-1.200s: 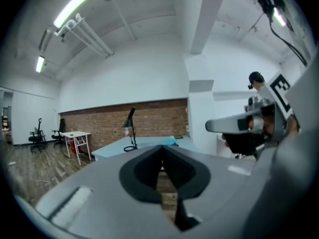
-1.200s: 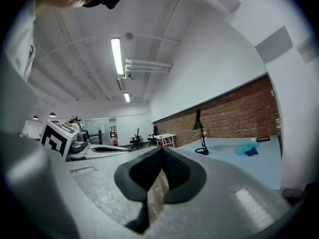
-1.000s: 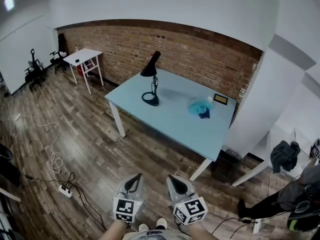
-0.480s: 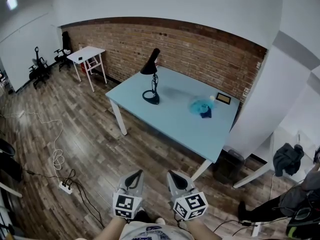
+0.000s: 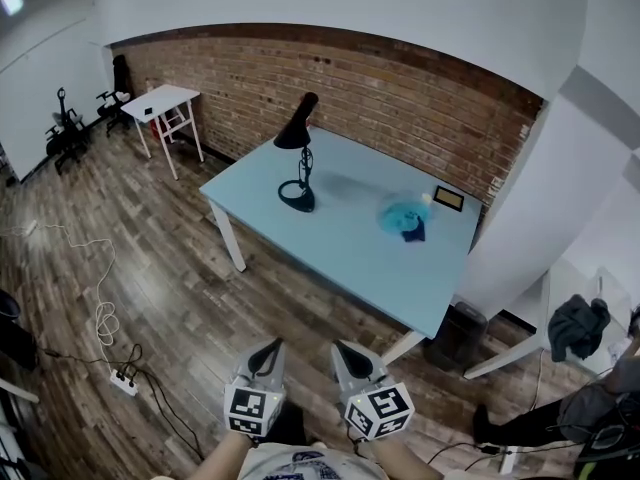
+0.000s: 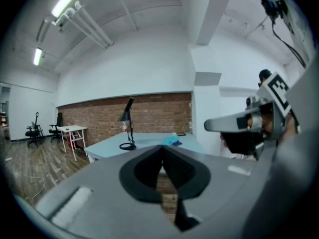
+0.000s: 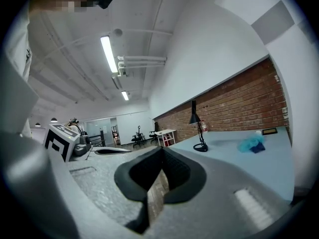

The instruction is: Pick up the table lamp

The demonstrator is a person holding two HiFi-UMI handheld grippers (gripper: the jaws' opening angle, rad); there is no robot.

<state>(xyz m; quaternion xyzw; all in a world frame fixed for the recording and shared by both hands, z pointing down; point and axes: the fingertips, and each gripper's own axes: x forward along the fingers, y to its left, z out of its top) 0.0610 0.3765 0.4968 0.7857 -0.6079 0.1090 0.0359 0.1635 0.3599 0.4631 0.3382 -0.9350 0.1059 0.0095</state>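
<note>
Near the table's (image 5: 340,240) far left corner, close to the edge along the brick wall (image 5: 400,98), the table lamp (image 5: 297,136) stands upright on its round base. A blue cloth (image 5: 403,215) lies toward the right end of the surface. Well short of the table, above the wooden floor (image 5: 150,268), the left gripper (image 5: 265,353) and right gripper (image 5: 352,353) are side by side. Each has its jaw tips pressed together, with nothing between them and touching nothing.

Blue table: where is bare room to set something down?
The table is bare along its near edge and between lamp and blue cloth. Crowded only near the wall at right: cloth, small dark frame.
</note>
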